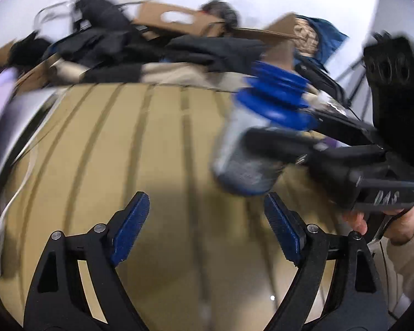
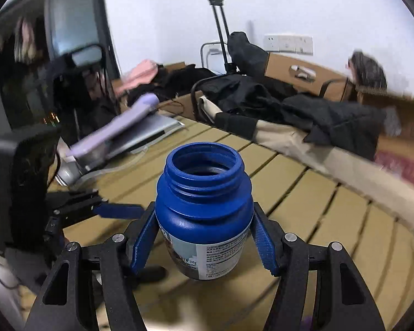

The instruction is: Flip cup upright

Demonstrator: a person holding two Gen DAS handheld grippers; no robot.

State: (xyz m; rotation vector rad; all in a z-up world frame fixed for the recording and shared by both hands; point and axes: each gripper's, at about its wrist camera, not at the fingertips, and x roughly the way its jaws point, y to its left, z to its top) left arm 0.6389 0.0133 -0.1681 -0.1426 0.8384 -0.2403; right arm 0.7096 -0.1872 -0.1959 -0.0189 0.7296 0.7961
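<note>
The cup is a blue plastic jar (image 2: 204, 212) with a white label and an open threaded mouth that faces up. My right gripper (image 2: 204, 234) is shut on its sides and holds it above the slatted wooden table (image 2: 317, 209). In the left wrist view the jar (image 1: 258, 135) is blurred at the right, mouth up and tilted, held by the right gripper (image 1: 278, 143). My left gripper (image 1: 207, 220) is open and empty over the table (image 1: 110, 151), left of and below the jar. It also shows in the right wrist view (image 2: 116, 211).
Dark clothes (image 2: 303, 104) and beige fabric lie along the table's far edge, with cardboard boxes (image 2: 295, 69) behind. A lilac object (image 2: 118, 127) and a grey laptop (image 2: 149, 135) lie at the far left. A trolley handle (image 2: 215, 13) stands by the wall.
</note>
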